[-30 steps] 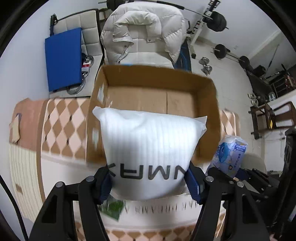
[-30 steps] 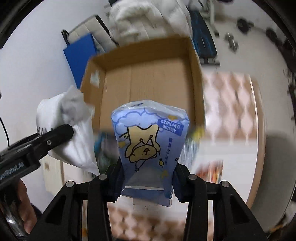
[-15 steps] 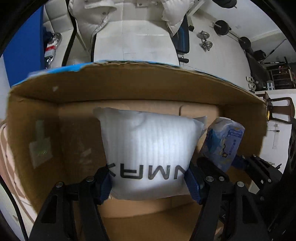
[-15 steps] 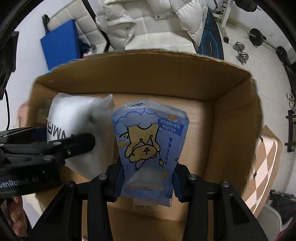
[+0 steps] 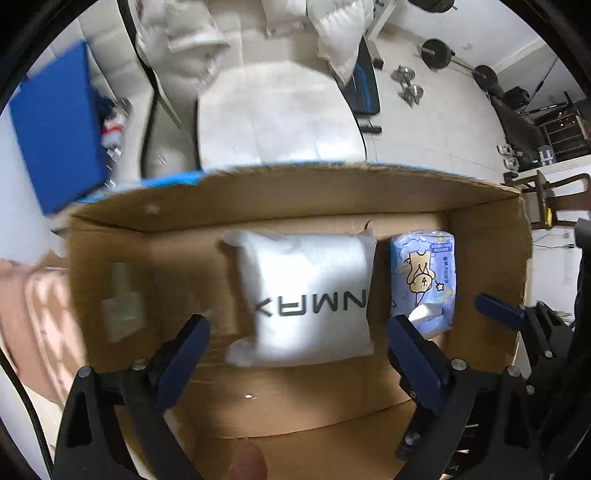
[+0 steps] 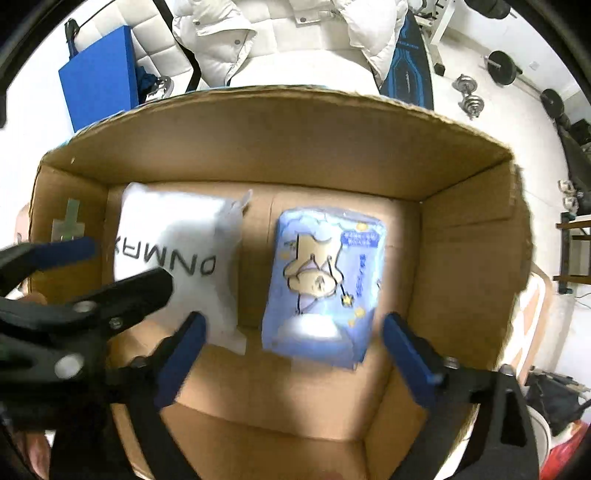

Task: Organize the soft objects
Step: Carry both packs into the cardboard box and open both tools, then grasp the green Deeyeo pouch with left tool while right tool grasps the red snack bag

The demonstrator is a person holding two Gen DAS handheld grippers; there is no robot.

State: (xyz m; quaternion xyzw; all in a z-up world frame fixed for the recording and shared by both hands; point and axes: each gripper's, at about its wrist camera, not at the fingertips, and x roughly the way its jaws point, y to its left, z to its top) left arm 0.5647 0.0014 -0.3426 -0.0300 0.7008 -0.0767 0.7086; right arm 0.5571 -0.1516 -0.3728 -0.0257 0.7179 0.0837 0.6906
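A white soft pack with black lettering point(image 5: 303, 295) lies on the floor of an open cardboard box point(image 5: 295, 192). A blue tissue pack with a cartoon bear point(image 5: 424, 277) lies beside it on the right. My left gripper point(image 5: 299, 350) is open and empty, just above the near end of the white pack. In the right wrist view my right gripper point(image 6: 295, 350) is open and empty over the near end of the blue pack point(image 6: 325, 280). The white pack point(image 6: 177, 251) lies to its left, partly behind the left gripper's fingers point(image 6: 110, 295).
The box walls point(image 6: 472, 258) rise around both grippers. Behind the box are a white padded jacket on a seat point(image 6: 288, 33), a blue pad point(image 6: 99, 74) and dumbbells point(image 6: 469, 96) on the floor. A checkered tabletop point(image 5: 33, 302) shows left of the box.
Both grippers carried their packs into the box, then opened and let them go. The packs now lie on the box floor and both grippers have drawn back a little.
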